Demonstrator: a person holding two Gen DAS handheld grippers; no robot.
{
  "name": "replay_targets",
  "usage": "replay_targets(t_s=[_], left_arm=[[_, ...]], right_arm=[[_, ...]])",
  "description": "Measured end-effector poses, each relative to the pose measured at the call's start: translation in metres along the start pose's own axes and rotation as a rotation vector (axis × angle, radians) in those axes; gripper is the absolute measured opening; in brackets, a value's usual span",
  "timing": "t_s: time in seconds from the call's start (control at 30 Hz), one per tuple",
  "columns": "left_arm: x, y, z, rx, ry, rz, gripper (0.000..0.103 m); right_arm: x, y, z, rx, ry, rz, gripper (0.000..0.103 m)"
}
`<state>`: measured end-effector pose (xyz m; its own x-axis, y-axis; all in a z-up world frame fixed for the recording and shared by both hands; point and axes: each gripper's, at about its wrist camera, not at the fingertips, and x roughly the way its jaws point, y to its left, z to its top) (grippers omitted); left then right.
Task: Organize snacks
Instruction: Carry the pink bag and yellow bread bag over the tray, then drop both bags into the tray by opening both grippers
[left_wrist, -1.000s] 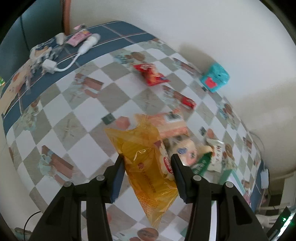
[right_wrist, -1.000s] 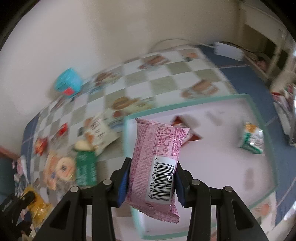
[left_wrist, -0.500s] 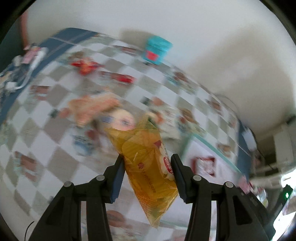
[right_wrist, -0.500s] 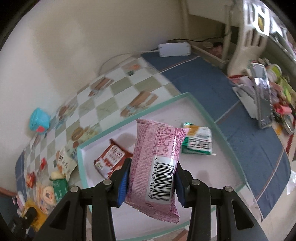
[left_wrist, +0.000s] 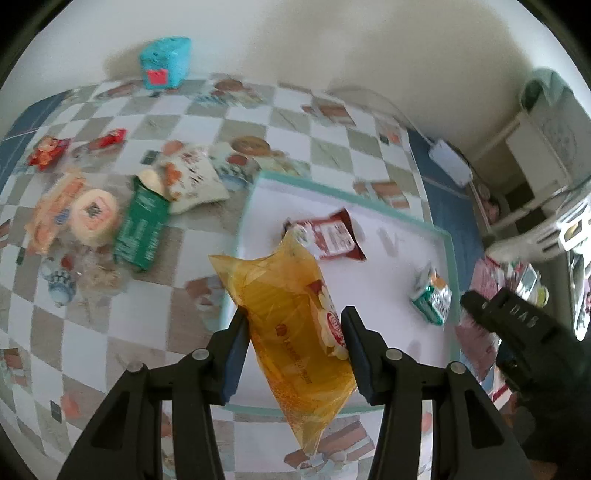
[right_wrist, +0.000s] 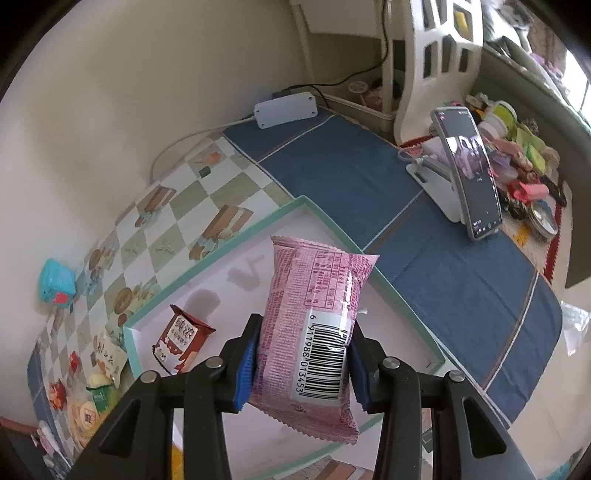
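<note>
Both grippers point steeply downward over a shallow white tray with a mint-green rim (left_wrist: 406, 218), which lies on a checkered tablecloth printed with cakes (left_wrist: 110, 325). The left gripper (left_wrist: 293, 350) has its jaws partly closed, pads pressing both sides of a translucent yellow plastic snack bag (left_wrist: 291, 314); the bag hangs upright above the tray's near left edge, its top leaning toward 11 o'clock. In the left wrist view the right gripper's black body sits at 4 o'clock, past the tray's right rim. The right gripper (right_wrist: 301, 363) is likewise partly closed, clamping a pink crinkle-edged snack packet with a white barcode label (right_wrist: 314, 332), held upright over the tray's middle. Inside the tray lie a dark red snack packet (left_wrist: 328, 238) and a green and silver snack packet (left_wrist: 432, 299), well apart. Left of the tray, at 9 o'clock, loose snacks are heaped around a green box (left_wrist: 142, 225). A turquoise box (left_wrist: 164, 61) stands against the wall at 11 o'clock.
</note>
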<state>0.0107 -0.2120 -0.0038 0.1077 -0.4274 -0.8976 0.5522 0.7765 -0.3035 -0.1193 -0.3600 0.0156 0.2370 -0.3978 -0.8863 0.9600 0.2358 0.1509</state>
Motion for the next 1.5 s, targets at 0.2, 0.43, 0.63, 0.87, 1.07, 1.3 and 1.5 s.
replay_targets(t_s=[0.2,0.43,0.63,0.87,1.07,1.3,1.5], left_arm=[[0.022,-0.005,-0.004,0.017,0.068,-0.038,0.051],[0.037,-0.015,-0.007,0.056,0.081,-0.025,0.051],[0.050,-0.014,-0.008,0.050,0.109,-0.035,0.051],[0.055,-0.005,-0.005,0.042,0.119,-0.015,0.050],[0.055,-0.006,-0.004,0.052,0.096,0.015,0.047],[0.052,0.000,0.004,0.032,0.034,0.032,0.044],[0.054,0.006,0.008,0.007,0.037,0.032,0.043]], right_arm=[[0.015,-0.004,-0.004,0.020,0.056,-0.030,0.046],[0.045,-0.013,-0.016,0.078,0.177,-0.034,0.046],[0.052,-0.017,-0.020,0.093,0.202,-0.045,0.046],[0.050,-0.018,-0.022,0.099,0.201,-0.045,0.046],[0.052,-0.018,-0.020,0.114,0.200,-0.049,0.046],[0.053,-0.018,-0.020,0.123,0.202,-0.053,0.046],[0.055,-0.019,-0.020,0.129,0.209,-0.053,0.051]])
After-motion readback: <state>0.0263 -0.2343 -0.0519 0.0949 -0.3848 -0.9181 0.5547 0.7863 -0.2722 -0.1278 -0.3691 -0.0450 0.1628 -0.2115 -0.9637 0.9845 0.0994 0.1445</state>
